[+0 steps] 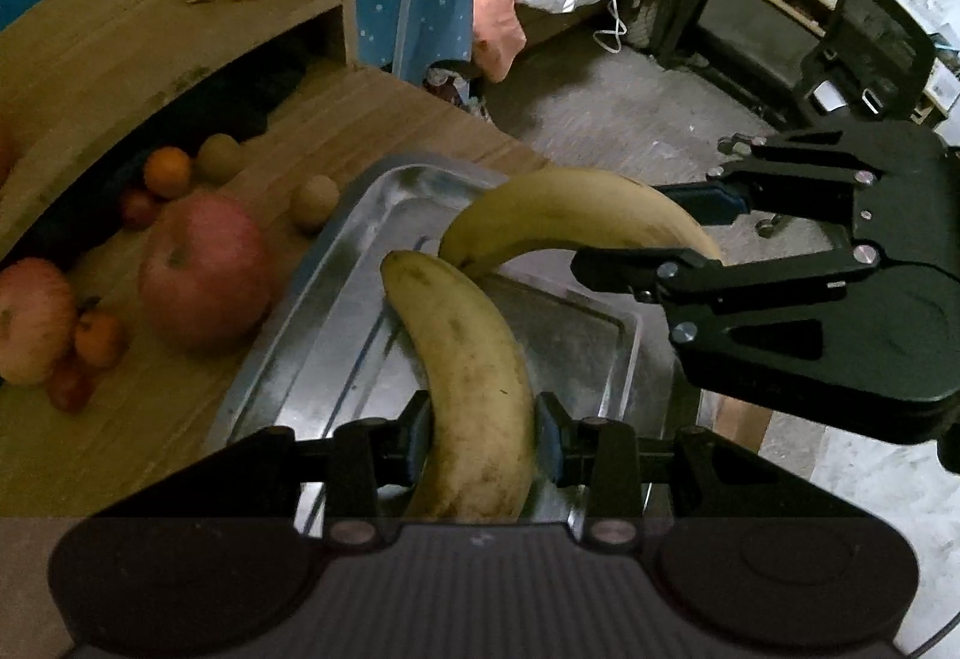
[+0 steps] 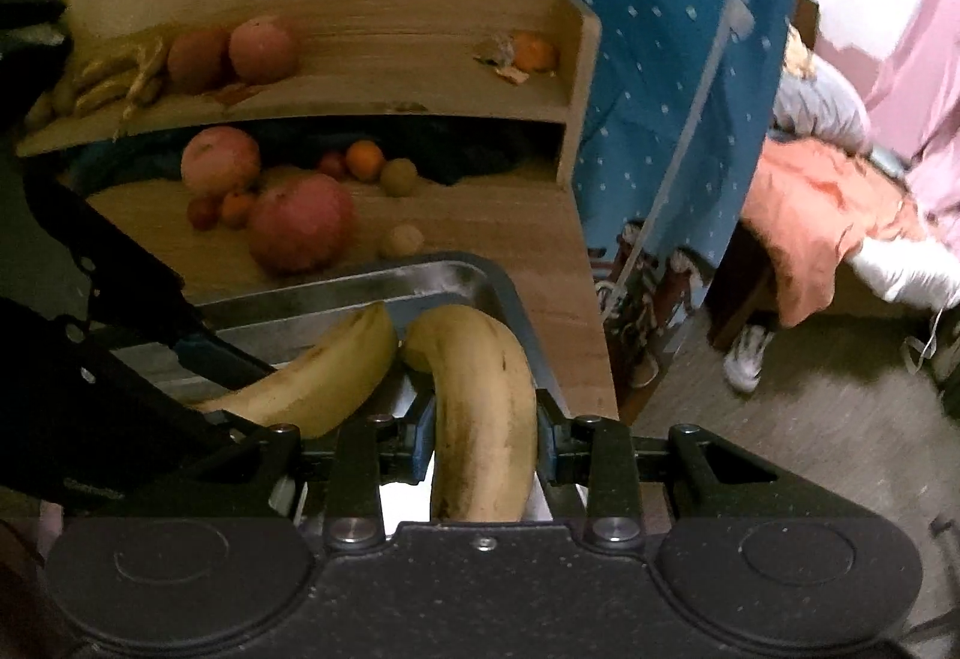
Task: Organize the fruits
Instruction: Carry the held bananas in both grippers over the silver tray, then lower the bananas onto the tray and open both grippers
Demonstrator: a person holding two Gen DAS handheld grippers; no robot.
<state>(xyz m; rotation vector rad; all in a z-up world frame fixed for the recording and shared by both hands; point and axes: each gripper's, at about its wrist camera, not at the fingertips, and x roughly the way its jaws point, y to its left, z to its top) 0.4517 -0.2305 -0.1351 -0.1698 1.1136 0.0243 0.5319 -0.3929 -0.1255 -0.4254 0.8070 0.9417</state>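
Clamping one banana point(image 1: 474, 389) each, both grippers point(image 1: 483, 434) point(image 2: 483, 434), long axes converging tip-to-tip over the metal tray point(image 1: 336, 311).

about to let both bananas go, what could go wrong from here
1. The left gripper and right gripper each hold a banana over the metal tray, and the banana tips nearly touch. Lowering one may knock the other.
2. The right-hand banana hangs near the tray's outer rim by the table edge; released there, it might roll off.
3. The spotted left-hand banana looks ripe; a firm squeeze may bruise it.
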